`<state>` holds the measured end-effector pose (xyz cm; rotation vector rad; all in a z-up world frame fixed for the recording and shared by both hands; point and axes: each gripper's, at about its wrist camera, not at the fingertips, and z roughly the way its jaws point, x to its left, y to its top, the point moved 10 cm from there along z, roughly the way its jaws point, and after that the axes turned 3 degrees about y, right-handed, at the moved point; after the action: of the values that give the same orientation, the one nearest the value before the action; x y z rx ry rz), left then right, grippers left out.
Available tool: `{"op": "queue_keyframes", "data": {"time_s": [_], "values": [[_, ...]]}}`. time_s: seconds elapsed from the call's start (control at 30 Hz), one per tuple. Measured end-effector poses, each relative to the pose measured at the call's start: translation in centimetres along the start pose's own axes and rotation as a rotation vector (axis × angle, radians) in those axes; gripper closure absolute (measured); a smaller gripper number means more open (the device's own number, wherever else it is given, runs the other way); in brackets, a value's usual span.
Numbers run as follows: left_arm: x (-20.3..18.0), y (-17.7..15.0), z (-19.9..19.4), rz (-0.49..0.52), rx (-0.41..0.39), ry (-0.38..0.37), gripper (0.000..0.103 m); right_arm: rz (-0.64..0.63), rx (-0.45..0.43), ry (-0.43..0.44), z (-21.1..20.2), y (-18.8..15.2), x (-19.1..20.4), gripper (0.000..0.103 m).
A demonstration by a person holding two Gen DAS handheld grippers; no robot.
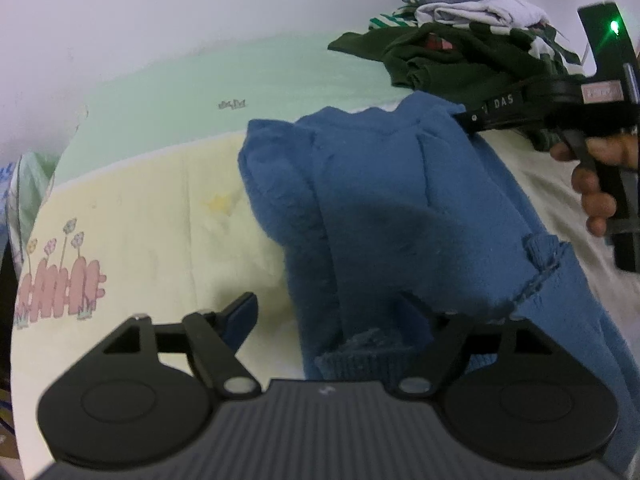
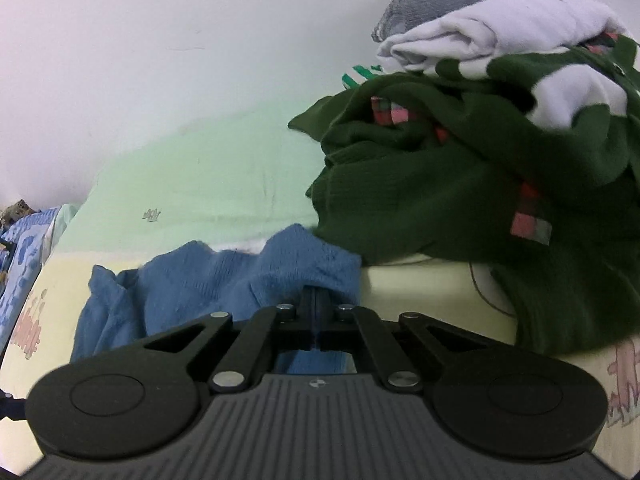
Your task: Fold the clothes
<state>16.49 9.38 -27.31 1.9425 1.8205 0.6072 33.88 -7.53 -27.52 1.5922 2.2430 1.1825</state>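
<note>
- left claw [image 1: 324,316] spread wide, blue sweater [image 1: 400,208] between and ahead of its fingers; right finger hidden under the knit
- right claw [image 2: 316,312] pinched narrow on sweater's far edge, tips buried in fabric
- person's hand [image 1: 596,184] cut off at frame edge
- "DAS" readable on right claw's arm, rest unclear
- clothes pile [image 2: 480,140] beyond right claw, on bedsheet [image 1: 160,208]

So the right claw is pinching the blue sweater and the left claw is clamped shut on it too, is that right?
Not quite. The right claw is indeed shut on the blue sweater, but the left claw is open: the left wrist view shows its fingers spread wide, with the sweater's hem lying between them, not yet clamped.
</note>
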Motion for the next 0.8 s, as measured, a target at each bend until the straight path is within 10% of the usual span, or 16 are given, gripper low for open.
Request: {"op": "queue_keyframes", "data": {"time_s": [0.23, 0.47, 0.8], "values": [[0.3, 0.0, 0.0, 0.002, -0.007, -0.007, 0.022, -0.082, 0.021, 0.049, -5.0, -1.0, 0.8, 0.095], [0.4, 0.1, 0.2, 0.015, -0.005, -0.01, 0.019, -0.172, 0.108, 0.059, -1.4, -1.6, 2.5, 0.09], [2.0, 2.3, -0.4, -0.002, -0.036, -0.019, 0.026, -0.194, 0.009, 0.105, -4.5, -0.3, 4.1, 0.09]]}}
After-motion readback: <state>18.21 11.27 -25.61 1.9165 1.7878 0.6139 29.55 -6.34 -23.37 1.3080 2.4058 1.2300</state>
